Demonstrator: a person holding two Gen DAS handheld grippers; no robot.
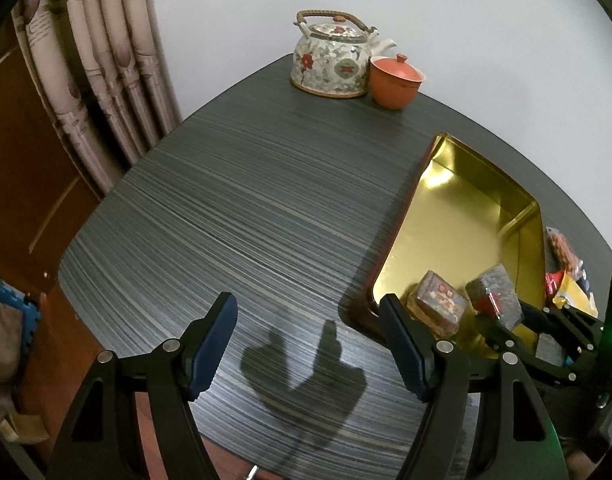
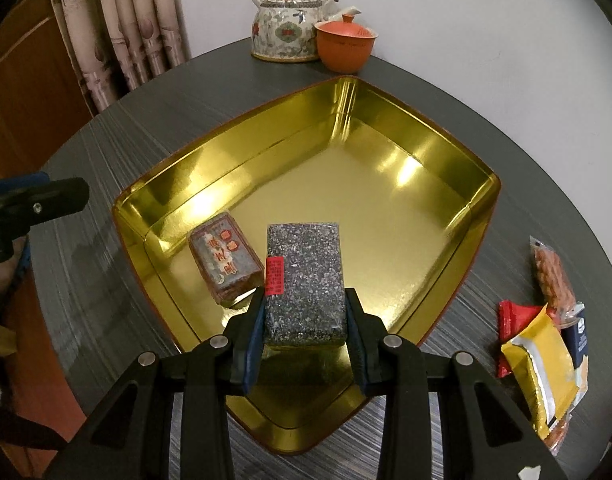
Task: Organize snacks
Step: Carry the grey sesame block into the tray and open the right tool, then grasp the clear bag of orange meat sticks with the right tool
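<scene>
Home interior, a living or dining corner by the look of it. Round dark table (image 2: 117, 152) with streaked grain stands against a plain pale wall (image 1: 466, 20). Patterned pleated curtain (image 1: 101, 64) hangs at the left, beside a brown wooden door panel (image 1: 21, 168). At the table's far edge a floral ceramic teapot (image 1: 332, 60) with a wicker-wrapped handle touches an orange lidded tea bowl (image 1: 396, 80). Gold-lined gift tin (image 2: 386, 184) and packaged snacks (image 2: 546, 344) on the table: household goods, nothing industrial or commercial
</scene>
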